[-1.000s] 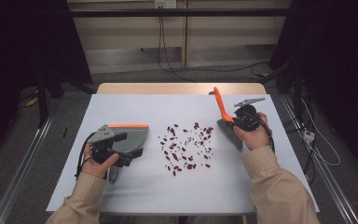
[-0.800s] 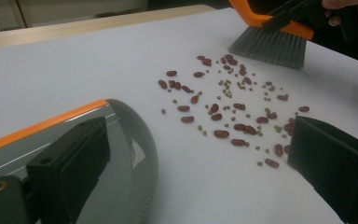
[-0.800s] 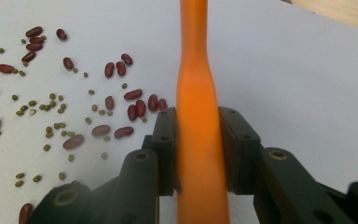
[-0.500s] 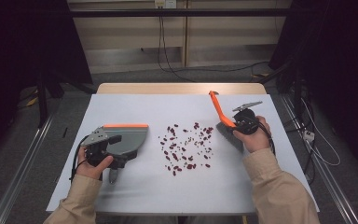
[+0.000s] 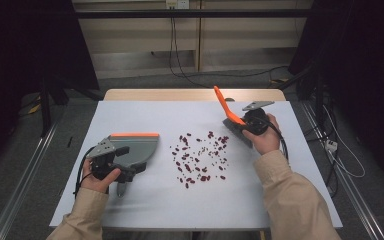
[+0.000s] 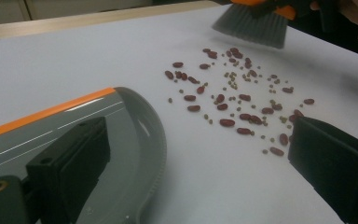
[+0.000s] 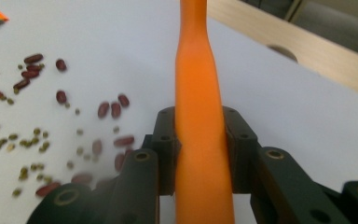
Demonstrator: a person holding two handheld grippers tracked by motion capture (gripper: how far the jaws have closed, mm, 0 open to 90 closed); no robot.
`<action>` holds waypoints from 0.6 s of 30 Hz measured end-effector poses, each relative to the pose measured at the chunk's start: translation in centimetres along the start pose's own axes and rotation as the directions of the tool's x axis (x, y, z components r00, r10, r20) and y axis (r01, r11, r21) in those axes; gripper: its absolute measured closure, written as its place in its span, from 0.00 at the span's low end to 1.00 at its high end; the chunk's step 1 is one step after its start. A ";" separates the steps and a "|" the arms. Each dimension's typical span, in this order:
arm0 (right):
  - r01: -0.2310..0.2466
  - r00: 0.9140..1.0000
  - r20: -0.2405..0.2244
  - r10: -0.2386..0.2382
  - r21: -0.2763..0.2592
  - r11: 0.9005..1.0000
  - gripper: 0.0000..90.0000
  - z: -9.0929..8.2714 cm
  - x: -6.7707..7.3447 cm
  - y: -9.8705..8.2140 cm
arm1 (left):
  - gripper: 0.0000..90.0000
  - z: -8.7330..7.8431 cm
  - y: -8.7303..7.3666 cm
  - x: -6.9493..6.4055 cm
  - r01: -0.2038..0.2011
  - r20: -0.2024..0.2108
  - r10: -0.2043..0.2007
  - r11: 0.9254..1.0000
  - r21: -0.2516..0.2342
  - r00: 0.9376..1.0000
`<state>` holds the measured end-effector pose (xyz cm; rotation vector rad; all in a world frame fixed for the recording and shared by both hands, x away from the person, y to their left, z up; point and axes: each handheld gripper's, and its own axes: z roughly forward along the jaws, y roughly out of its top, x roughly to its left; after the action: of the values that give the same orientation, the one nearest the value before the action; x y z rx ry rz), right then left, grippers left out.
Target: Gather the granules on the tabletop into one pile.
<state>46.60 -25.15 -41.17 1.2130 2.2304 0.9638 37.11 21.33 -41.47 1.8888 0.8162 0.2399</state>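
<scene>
- Nearest the person, at the left, the left tongs [image 5: 122,172] grip the dustpan [image 5: 136,147] by its grey body, one jaw over the tray and one outside it; the pan lies flat on the bench with its orange-edged side away from the person.
- Just past it, red beans [image 5: 200,160] and small green ones [image 6: 233,81] lie scattered mid-bench, apart from the pan's open lip.
- Farther right, the right tongs [image 5: 245,127] are clamped on the orange handle of the brush [image 5: 226,107], its grey bristles [image 6: 251,25] at the far edge of the scatter.
- To do this sweep well, I'd say: set the bristles down behind the outermost beans, draw them in short, low strokes toward the pan, and keep the pan's lip pressed flat so nothing slips under. Round beans roll, so a quick flick would likely send them off.
- Beneath it all, the bench [image 5: 145,115] has a pale, smooth top, with a wooden strip at its far edge.
- Beyond, the room is dim: grey floor, cables [image 5: 180,60] trailing along a light wall, dark stands at either side.
</scene>
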 end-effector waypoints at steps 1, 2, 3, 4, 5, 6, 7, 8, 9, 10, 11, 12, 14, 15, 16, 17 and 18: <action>0.034 0.999 0.000 -0.034 -0.008 0.999 0.79 0.6 0.1 0.5 | 0.06 0.1 -0.1 0.0 0.003 0.001 -0.003 1.000 0.000 1.000; 0.061 0.998 0.004 -0.060 -0.012 0.998 0.79 1.1 0.3 1.0 | 0.06 0.2 -0.1 0.0 0.001 0.003 -0.001 1.000 0.002 1.000; 0.083 0.997 0.000 -0.083 -0.014 0.996 0.79 1.7 0.4 1.4 | 0.06 0.3 -0.1 0.0 0.001 0.001 -0.001 1.000 0.008 1.000; 0.110 0.994 -0.008 -0.110 -0.019 0.994 0.79 2.2 0.6 1.9 | 0.06 0.3 -0.2 0.0 0.000 0.003 -0.001 1.000 0.013 1.000; 0.142 0.990 -0.002 -0.143 -0.020 0.990 0.79 2.8 0.7 2.2 | 0.06 0.4 -0.2 0.1 -0.003 0.005 0.003 1.000 0.017 1.000; 0.164 0.986 -0.005 -0.164 -0.020 0.986 0.79 3.3 0.9 2.5 | 0.06 0.4 -0.2 0.1 0.000 0.003 0.000 1.000 0.015 1.000; 0.178 0.984 -0.026 -0.178 -0.017 0.984 0.79 3.8 0.9 2.6 | 0.06 0.4 -0.2 0.1 0.001 0.002 -0.001 1.000 0.014 1.000; 0.186 0.981 -0.045 -0.186 -0.011 0.982 0.79 4.3 1.1 2.6 | 0.06 0.4 -0.2 0.2 0.005 -0.002 -0.005 1.000 0.014 1.000; 0.201 0.978 -0.055 -0.201 0.001 0.980 0.79 4.6 1.3 2.5 | 0.06 0.3 -0.2 0.2 0.008 -0.003 -0.008 1.000 0.008 1.000; 0.212 0.974 -0.076 -0.213 -0.011 0.977 0.79 4.8 1.5 2.4 | 0.06 0.2 -0.2 0.2 0.010 -0.006 -0.010 1.000 0.008 1.000; 0.212 0.972 -0.101 -0.213 -0.018 0.977 0.79 4.8 1.6 2.3 | 0.06 0.1 -0.3 0.3 0.010 -0.007 -0.010 1.000 0.001 1.000; 0.225 0.968 -0.108 -0.225 -0.012 0.974 0.79 4.7 1.9 2.2 | 0.06 0.0 -0.3 0.3 0.010 -0.008 -0.010 1.000 0.003 1.000; 0.263 0.957 -0.130 -0.261 -0.003 0.965 0.79 4.3 2.3 2.0 | 0.06 -0.1 -0.4 0.4 0.016 -0.014 -0.016 1.000 0.002 1.000; 0.279 0.951 -0.141 -0.276 0.002 0.960 0.79 4.1 2.4 1.9 | 0.06 -0.2 -0.4 0.4 0.017 -0.017 -0.017 1.000 0.001 1.000; 0.291 0.946 -0.145 -0.288 0.002 0.957 0.79 4.0 2.7 1.8 | 0.06 -0.2 -0.4 0.4 0.019 -0.019 -0.019 1.000 0.000 1.000; 0.302 0.941 -0.158 -0.298 0.002 0.953 0.78 3.8 2.9 1.7 | 0.06 -0.2 -0.4 0.5 0.019 -0.019 -0.019 1.000 -0.001 1.000; 0.313 0.936 -0.172 -0.308 0.000 0.950 0.78 3.6 3.1 1.6 | 0.06 -0.2 -0.4 0.4 0.021 -0.020 -0.021 1.000 -0.003 1.000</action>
<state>48.15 -20.61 -42.53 0.7766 2.4795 0.9396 37.17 21.88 -41.77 1.8766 0.8480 0.2470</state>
